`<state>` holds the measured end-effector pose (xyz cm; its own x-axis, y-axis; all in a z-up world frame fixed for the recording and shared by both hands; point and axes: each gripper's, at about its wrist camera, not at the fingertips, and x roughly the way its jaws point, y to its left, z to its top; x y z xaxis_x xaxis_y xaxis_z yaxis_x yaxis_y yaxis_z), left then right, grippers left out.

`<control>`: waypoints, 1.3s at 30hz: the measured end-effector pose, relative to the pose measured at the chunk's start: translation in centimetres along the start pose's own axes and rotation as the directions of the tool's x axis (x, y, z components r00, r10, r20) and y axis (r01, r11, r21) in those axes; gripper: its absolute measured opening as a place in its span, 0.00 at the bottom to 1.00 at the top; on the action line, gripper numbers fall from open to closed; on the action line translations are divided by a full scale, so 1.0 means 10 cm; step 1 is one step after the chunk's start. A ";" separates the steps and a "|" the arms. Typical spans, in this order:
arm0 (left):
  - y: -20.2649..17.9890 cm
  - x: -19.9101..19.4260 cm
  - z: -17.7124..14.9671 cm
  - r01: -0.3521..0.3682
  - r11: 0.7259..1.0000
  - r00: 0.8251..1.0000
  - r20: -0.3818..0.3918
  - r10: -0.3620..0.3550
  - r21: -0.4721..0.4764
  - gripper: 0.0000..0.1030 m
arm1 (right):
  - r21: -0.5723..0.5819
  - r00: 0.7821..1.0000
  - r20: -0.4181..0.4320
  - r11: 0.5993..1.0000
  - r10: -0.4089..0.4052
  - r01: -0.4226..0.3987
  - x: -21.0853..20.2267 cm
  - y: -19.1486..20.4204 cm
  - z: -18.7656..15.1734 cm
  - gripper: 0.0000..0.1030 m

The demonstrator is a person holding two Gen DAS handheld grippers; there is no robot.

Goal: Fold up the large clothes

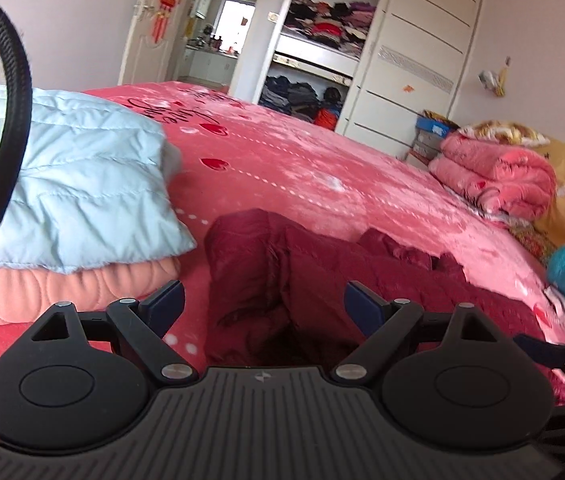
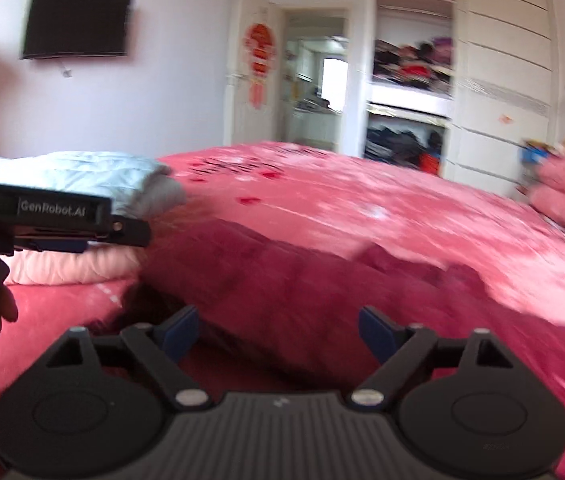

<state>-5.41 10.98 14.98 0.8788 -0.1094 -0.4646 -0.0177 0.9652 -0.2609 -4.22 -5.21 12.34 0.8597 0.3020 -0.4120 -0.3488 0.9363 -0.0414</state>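
Maroon coat (image 1: 306, 280) lies bunched on the pink bedspread (image 1: 302, 168), seemingly half-folded; left gripper (image 1: 262, 308) and right gripper (image 2: 278, 336) gape wide, empty. Puffy fabric could spring apart ungripped.

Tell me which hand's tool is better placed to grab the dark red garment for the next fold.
Probably the left tool: its open jaws frame the dark red garment's raised folded edge. The right tool, also open and empty, faces the garment's flatter middle in a blurred view.
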 end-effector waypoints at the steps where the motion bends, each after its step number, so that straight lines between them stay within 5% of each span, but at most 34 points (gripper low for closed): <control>1: -0.02 0.00 -0.02 0.001 1.000 1.000 -0.004 -0.001 0.017 1.00 | 0.024 1.000 -0.014 1.000 -0.020 0.020 -0.09 -0.07 -0.05 0.88; 7: -0.10 -0.03 -0.09 0.023 0.997 1.000 -0.021 -0.021 0.079 1.00 | 0.099 0.983 -0.084 0.980 -0.164 0.172 -0.66 -0.41 -0.40 0.88; 17: -0.09 -0.26 -0.18 0.053 0.984 0.997 -0.056 -0.045 0.169 1.00 | 0.190 0.953 -0.147 0.938 -0.265 0.290 -1.37 -0.78 -0.77 0.89; 26: 0.25 -0.68 -0.18 0.010 0.991 0.995 -0.097 0.002 0.131 1.00 | 0.330 0.946 -0.178 0.889 -0.271 0.317 -1.96 -1.23 -0.97 0.89; 39: 0.69 -1.26 -0.39 -0.053 0.997 0.969 -0.238 0.064 0.053 1.00 | 0.506 0.942 -0.236 0.798 -0.239 0.329 -2.69 -1.56 -1.33 0.89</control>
<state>-18.43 18.09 15.74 0.7372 -0.1009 -0.6681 -0.0386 0.9809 -0.1908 -26.87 -30.33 11.94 0.8053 0.0184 -0.5926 0.1934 0.9367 0.2918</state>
